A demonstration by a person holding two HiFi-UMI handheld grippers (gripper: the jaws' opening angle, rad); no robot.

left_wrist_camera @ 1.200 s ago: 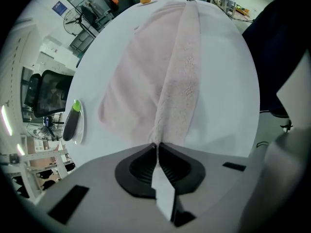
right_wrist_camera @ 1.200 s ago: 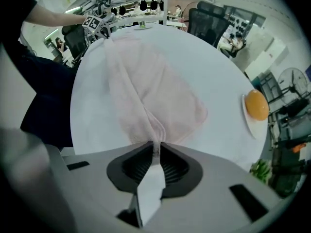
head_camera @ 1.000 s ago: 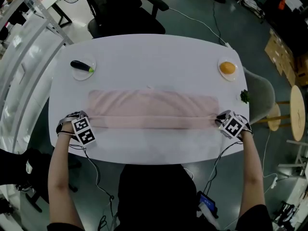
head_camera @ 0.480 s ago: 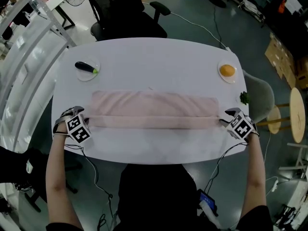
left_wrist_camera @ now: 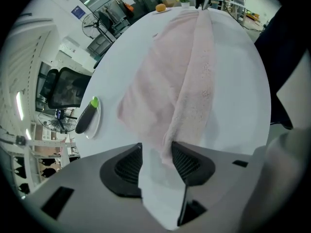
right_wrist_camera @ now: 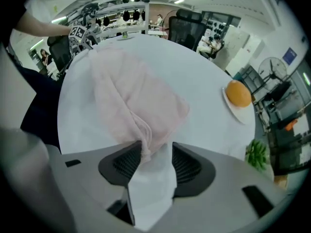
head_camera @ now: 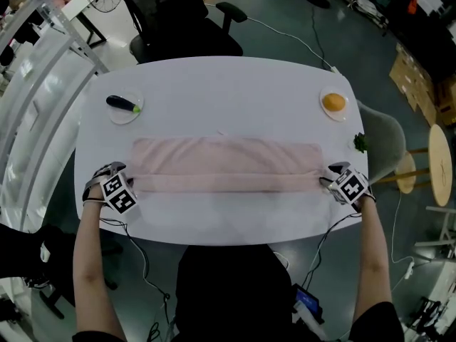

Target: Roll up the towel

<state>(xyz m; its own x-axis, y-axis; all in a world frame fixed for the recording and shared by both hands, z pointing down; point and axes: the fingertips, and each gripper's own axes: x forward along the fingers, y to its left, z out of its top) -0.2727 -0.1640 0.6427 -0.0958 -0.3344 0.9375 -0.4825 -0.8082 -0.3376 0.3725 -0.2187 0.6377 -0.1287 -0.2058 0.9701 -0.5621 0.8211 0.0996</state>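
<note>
**Both jaws stand open at the ends of the towel's half-made roll**

The pink towel (head_camera: pixel 228 164) lies lengthwise across the white worktop (head_camera: pixel 228 84). Its long edge nearest the person is turned over into a thicker band. The left gripper (left_wrist_camera: pixel 156 159) sits at one end of that band and the right gripper (right_wrist_camera: pixel 156 161) at the other.

Neither gripper is clamped. In the left gripper view the band's end reaches in between the jaws and lies against one pad, while the other pad stands clear. In the right gripper view the bunched corner rests by one pad, with bare worktop showing across the rest of the gap.

The towel looks like light, limp terry, soft enough to bunch and unlikely to hold a curl by itself. The sound place to take hold is probably the thick band at both ends together. A pinch on a single layer would likely peel it off the roll. The long middle may lag behind the ends.

The head view alone gives the whole strip, the two ends level with each other, and the aubergine-like item on its plate (head_camera: pixel 122 105). It also takes in the orange on a plate (head_camera: pixel 333 102) and a green sprig (head_camera: pixel 361 142), all well apart from the towel. The gripper views alone show the jaw gaps and the cloth's layered ends.
</note>
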